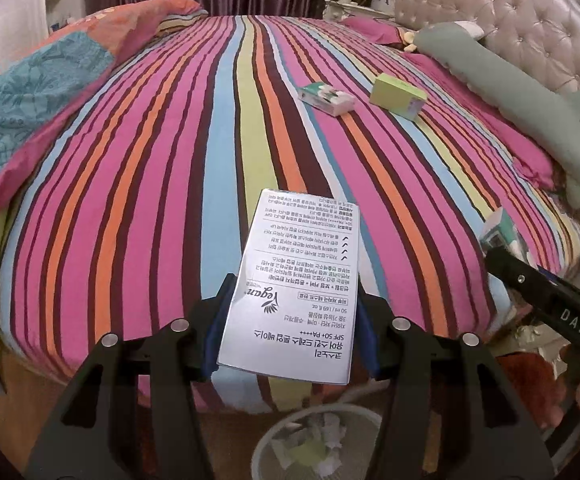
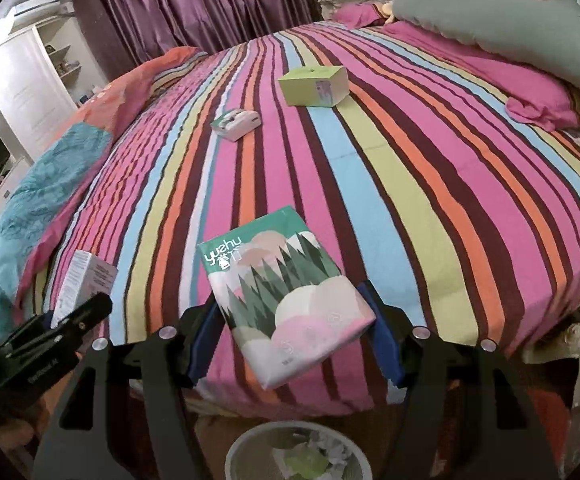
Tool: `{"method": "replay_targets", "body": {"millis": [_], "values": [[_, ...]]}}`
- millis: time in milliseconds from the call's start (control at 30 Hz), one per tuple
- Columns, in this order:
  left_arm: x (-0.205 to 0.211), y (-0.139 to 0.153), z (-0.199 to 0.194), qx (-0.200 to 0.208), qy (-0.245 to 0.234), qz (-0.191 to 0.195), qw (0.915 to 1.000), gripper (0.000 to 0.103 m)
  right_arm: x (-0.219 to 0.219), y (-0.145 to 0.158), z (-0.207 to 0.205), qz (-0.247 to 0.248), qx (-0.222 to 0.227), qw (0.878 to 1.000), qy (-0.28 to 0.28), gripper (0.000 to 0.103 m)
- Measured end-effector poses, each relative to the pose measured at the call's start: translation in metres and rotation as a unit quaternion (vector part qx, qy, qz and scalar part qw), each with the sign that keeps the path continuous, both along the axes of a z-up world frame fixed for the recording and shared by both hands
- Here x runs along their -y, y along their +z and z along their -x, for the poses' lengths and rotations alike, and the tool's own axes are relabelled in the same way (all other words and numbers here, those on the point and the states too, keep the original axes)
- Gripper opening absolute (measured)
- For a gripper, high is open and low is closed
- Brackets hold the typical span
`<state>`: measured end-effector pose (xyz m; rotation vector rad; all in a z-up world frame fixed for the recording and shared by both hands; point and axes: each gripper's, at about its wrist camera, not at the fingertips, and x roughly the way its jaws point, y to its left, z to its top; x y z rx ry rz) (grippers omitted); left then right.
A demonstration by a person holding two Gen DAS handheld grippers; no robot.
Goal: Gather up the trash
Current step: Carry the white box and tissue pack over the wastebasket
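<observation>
1. Left tool [image 1: 290,320] grips silver box [image 1: 296,284] over bed [image 1: 150,184] edge.
2. Right tool [image 2: 290,336] clamps tissue pack [image 2: 286,296] (bin [image 2: 242,452] below).
3. Two boxes [image 2: 314,86] on bed.

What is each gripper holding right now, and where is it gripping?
The left gripper clamps a silver sunscreen box by its long sides near the lower end. The right gripper clamps a tissue pack by its sides.
</observation>
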<state>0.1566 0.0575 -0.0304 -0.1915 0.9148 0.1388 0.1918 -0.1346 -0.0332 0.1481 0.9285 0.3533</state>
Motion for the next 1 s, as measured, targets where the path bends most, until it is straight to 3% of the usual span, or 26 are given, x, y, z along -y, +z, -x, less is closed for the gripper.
{"method": "replay_targets", "body": {"millis": [233, 367, 500, 633, 1000], "values": [[0.021, -0.009, 0.042, -0.002, -0.013, -0.001, 0.9999, 0.052, 0.006, -0.002, 0.033, -0.024, -0.010, 1.000, -0.004, 0.062], [0.031, -0.028, 0.064, -0.026, -0.016, 0.011, 0.9995, 0.052, 0.010, -0.016, 0.051, -0.057, -0.051, 0.997, -0.011, 0.062], [0.042, -0.051, 0.083, -0.058, -0.025, 0.016, 0.9979, 0.052, 0.009, -0.032, 0.064, -0.060, -0.086, 0.994, -0.013, 0.062], [0.046, -0.075, 0.097, -0.095, -0.022, 0.029, 0.9948, 0.052, 0.014, -0.056, 0.067, -0.081, -0.140, 0.986, -0.030, 0.062], [0.050, -0.129, 0.102, -0.187, -0.017, 0.075, 0.9794, 0.052, 0.016, -0.119, 0.070, -0.041, -0.240, 0.968, -0.053, 0.062]]}}
